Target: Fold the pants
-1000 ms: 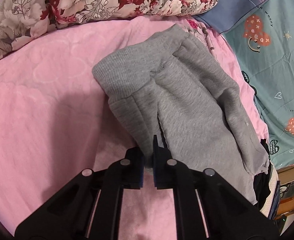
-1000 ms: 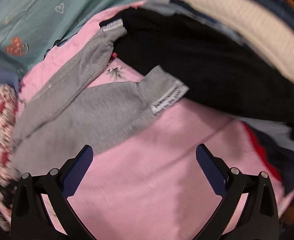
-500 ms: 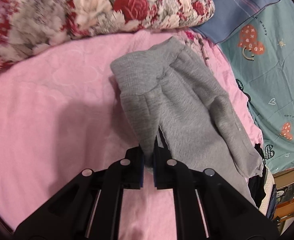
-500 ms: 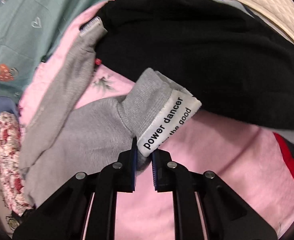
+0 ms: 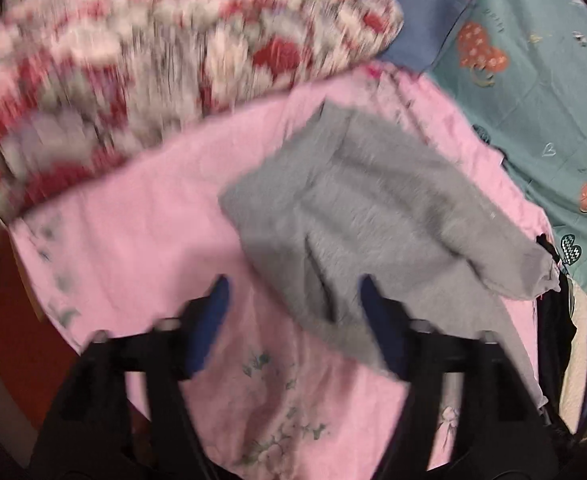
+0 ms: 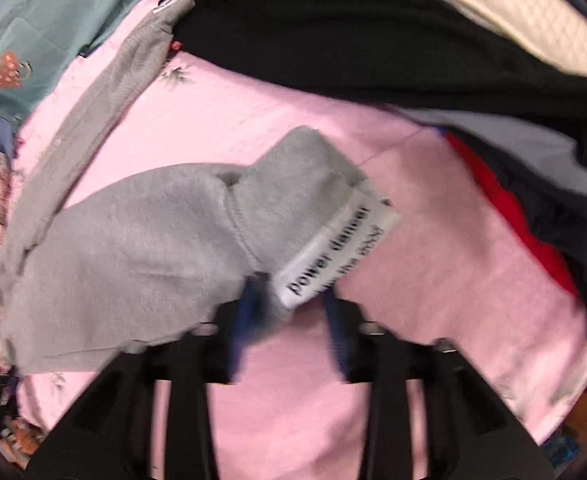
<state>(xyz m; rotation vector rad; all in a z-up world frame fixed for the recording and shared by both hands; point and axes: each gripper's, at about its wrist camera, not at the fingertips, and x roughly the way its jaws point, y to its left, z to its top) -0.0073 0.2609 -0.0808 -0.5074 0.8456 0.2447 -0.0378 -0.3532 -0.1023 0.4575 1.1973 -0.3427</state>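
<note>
Though the grey pants (image 5: 373, 216) already lie in a loose lengthwise fold on the pink bed (image 5: 141, 240), the legs look untidy and the crosswise fold is, I judge, yet to do. The cuff label (image 6: 335, 250) reads "power dancer" — the rest blurs. Left claw (image 5: 293, 308) gapes empty; right claw (image 6: 289, 312) stands part-open around the cuff — grip unclear.
</note>
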